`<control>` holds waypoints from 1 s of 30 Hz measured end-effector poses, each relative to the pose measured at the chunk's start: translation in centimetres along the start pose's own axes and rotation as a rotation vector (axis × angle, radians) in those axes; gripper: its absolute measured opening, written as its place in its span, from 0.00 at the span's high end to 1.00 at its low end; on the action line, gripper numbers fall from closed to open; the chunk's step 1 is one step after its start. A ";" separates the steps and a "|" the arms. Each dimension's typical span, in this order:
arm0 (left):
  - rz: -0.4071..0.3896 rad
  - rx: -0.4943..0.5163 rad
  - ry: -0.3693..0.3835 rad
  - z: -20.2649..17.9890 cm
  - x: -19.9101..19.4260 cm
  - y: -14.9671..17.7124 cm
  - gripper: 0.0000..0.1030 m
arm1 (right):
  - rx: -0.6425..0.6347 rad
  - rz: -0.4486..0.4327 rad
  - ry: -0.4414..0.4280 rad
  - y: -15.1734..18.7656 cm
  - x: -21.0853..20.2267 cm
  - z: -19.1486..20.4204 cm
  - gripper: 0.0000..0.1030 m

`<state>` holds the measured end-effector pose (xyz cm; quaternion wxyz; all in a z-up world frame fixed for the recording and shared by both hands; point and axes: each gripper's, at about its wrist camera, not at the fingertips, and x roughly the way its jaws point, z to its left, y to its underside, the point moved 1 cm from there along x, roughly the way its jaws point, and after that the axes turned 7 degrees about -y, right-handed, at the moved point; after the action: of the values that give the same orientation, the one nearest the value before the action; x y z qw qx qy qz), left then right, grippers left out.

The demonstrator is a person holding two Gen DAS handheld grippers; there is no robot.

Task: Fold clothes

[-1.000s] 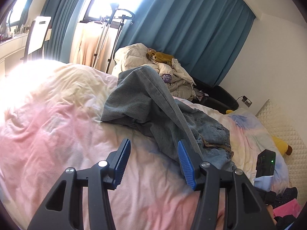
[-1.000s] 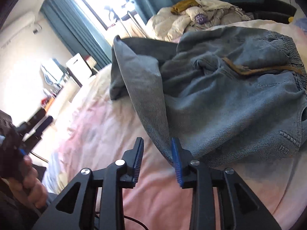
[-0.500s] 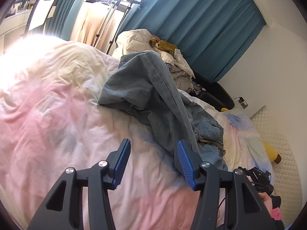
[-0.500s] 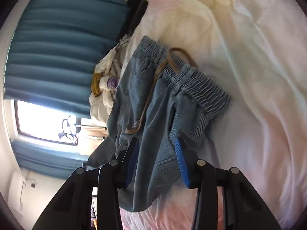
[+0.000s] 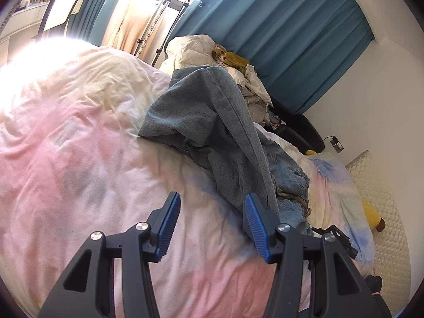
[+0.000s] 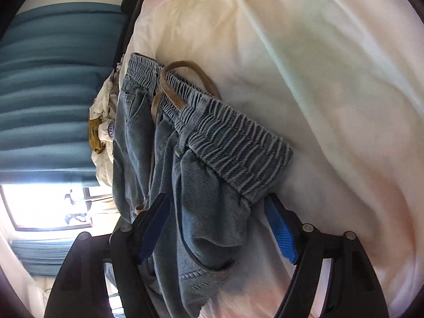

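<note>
Denim trousers (image 5: 222, 135) lie crumpled on the pink duvet (image 5: 79, 159). Right gripper (image 6: 217, 230) stands wide around their elastic waistband (image 6: 233, 143), not closed. Left gripper (image 5: 212, 225) is wide, holding nothing, beside a trouser leg.

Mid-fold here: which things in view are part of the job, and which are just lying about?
Job:
jeans
drawstring
left gripper, open
right gripper, open, straddling the jeans
duvet, the folding surface

Lying about:
clothes heap
curtain
clothes rack
yellow plush toy
wall socket
</note>
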<state>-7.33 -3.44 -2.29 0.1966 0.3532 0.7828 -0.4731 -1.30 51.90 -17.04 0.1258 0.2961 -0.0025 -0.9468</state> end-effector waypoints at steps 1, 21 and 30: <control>0.002 -0.005 0.018 0.1 0.1 0.0 0.49 | -0.007 0.001 0.015 -0.3 0.4 0.1 0.28; -0.015 -0.111 0.013 3.5 2.3 -0.9 0.49 | -0.560 -0.281 0.032 -5.6 -5.3 15.3 0.79; -0.034 -0.078 -0.039 3.2 3.3 -1.2 0.49 | -0.451 -0.270 0.081 -13.1 -3.3 8.6 0.79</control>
<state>-10.52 -5.45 -5.19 0.2174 0.3228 0.8026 -0.4521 -6.57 64.75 -9.12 0.0610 0.2957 0.2533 -0.9191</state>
